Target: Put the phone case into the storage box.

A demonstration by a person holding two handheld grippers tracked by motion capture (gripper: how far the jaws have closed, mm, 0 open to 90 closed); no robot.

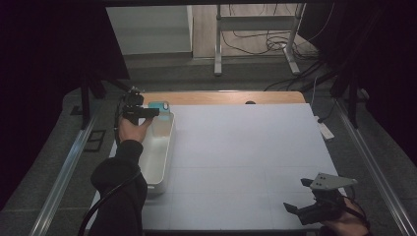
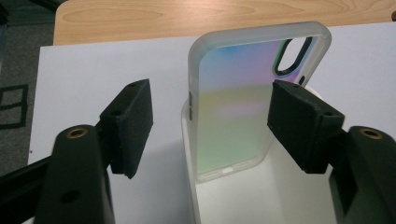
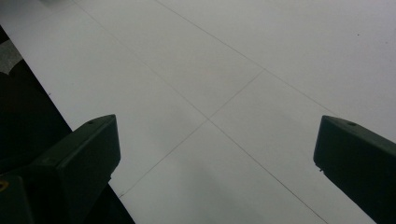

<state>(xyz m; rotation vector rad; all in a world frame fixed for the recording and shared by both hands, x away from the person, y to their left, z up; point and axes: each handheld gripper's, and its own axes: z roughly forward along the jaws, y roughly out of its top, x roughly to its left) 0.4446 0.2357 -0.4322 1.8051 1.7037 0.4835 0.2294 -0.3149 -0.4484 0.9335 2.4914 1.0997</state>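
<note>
A translucent phone case [image 2: 233, 107] with an iridescent back stands on end inside the far end of a long white bin [image 2: 189, 186], leaning against its end wall. My left gripper [image 2: 210, 100] is open, one jaw on either side of the case; the left pad stands well clear of it, and the right pad [image 2: 299, 121] overlaps its right edge. In the high view the case [image 1: 158, 105] shows as a pale blue patch at the bin's [image 1: 156, 152] far end, with my left gripper [image 1: 150, 110] right beside it. My right gripper [image 1: 296, 194] hovers open and empty over the table's near right part [image 3: 217, 135].
A white mat [image 1: 236, 147] with faint grid lines covers the table, and a strip of bare wood [image 1: 221, 97] shows along the far edge. The bin lies lengthwise along the left edge. Beyond the table are a metal stand's legs [image 1: 216, 59] and cables on the floor.
</note>
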